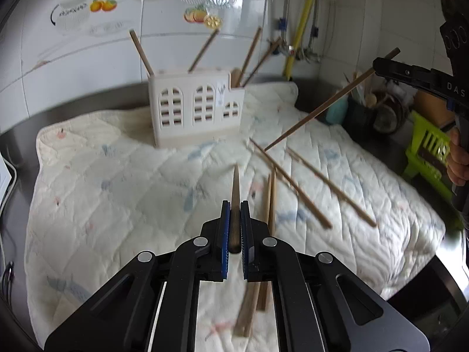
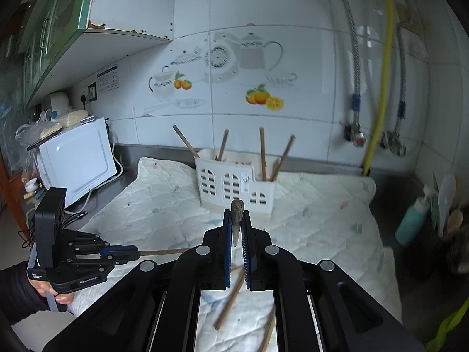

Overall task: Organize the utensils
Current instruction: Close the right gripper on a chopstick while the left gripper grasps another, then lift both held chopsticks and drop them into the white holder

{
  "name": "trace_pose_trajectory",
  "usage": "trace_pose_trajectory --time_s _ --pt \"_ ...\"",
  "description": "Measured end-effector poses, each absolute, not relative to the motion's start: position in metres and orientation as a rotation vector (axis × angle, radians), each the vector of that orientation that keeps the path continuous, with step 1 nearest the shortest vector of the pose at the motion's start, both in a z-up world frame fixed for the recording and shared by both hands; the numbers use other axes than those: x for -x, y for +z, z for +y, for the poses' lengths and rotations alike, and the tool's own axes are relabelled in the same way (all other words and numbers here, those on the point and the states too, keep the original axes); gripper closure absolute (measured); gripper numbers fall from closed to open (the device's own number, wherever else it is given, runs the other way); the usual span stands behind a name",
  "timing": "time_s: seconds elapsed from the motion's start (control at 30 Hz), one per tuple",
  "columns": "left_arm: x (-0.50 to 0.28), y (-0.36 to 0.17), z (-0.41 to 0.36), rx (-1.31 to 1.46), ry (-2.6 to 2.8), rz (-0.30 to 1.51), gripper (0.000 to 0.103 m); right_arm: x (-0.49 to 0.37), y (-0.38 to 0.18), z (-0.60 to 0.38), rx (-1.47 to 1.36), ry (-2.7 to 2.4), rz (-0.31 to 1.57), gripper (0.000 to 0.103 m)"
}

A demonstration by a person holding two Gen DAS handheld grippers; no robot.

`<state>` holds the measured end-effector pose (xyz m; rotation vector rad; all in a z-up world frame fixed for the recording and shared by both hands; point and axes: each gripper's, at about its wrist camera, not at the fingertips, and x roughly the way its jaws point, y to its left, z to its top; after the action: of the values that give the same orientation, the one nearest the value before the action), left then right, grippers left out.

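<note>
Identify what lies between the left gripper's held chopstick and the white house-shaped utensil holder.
In the left wrist view, only bare quilted cream cloth lies between the left gripper with its brown wooden chopstick and the white house-shaped utensil holder.

White arched-window holder (image 1: 196, 108) upright on quilt, four chopsticks (image 1: 140, 51) leaning inside; more chopsticks (image 1: 293, 184) scattered flat in front.

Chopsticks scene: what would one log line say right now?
left gripper: shut on chopstick | right gripper: shut on second chopstick | holder: four chopsticks | quilted cloth: more loose
</note>
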<state>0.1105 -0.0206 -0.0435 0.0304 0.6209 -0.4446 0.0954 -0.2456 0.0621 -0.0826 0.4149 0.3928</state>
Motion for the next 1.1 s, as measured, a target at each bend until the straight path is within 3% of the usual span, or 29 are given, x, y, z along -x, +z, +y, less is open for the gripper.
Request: trace_pose_trajectory --time_s 0.67,1.1 --pt "-0.169 0.034 -0.017 -0.016 -0.401 0.485 0.098 -0.18 0.149 -0.214 0.177 0.385 0.337 0.097" --pt "-0.19 0.091 -0.012 -0.041 -0.382 0.382 0.098 -0.264 0.13 -0.19 0.276 0.306 0.514 0.096"
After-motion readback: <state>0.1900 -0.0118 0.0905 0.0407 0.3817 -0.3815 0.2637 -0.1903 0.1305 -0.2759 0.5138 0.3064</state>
